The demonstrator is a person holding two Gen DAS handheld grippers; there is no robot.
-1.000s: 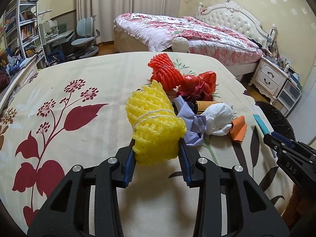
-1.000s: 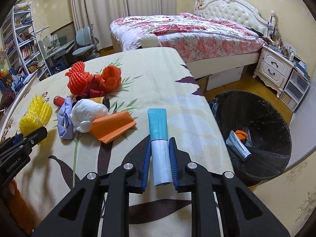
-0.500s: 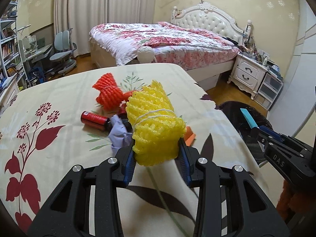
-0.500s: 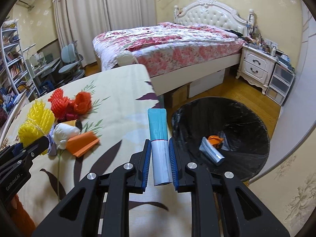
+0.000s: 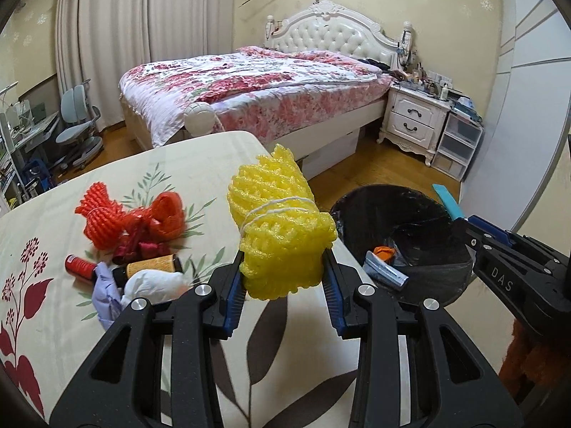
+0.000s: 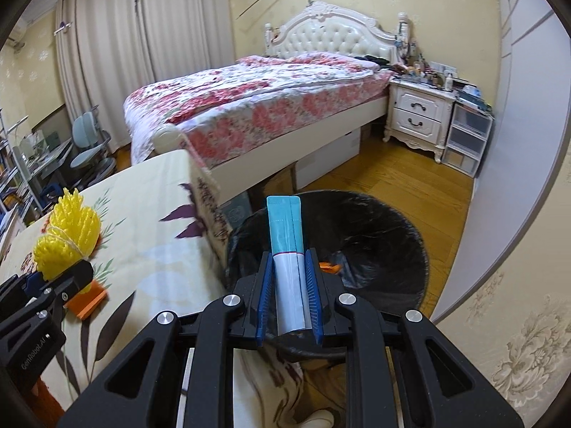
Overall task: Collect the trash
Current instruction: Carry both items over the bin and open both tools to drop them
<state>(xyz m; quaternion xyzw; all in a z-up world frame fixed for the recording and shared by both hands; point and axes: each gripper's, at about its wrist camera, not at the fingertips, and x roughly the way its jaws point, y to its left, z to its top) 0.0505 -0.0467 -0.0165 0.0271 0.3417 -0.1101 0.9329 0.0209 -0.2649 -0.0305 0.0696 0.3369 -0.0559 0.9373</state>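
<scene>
Left of the round black-lined trash bin (image 5: 421,214), the left tongs (image 5: 283,281) clench a yellow foam-net bundle (image 5: 282,228) over the floral worktop (image 5: 200,164). The right tongs (image 6: 288,297) grip a teal-and-white flat packet (image 6: 285,246) above that bin.

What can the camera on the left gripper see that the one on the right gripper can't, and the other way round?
Only the left wrist view shows the red foam net, the red-capped bottle and the white crumpled wad on the table. Only the right wrist view shows the orange paper and the teal-and-white packet full length in the right gripper. Both show the yellow foam net, the black trash bin and the bed.
</scene>
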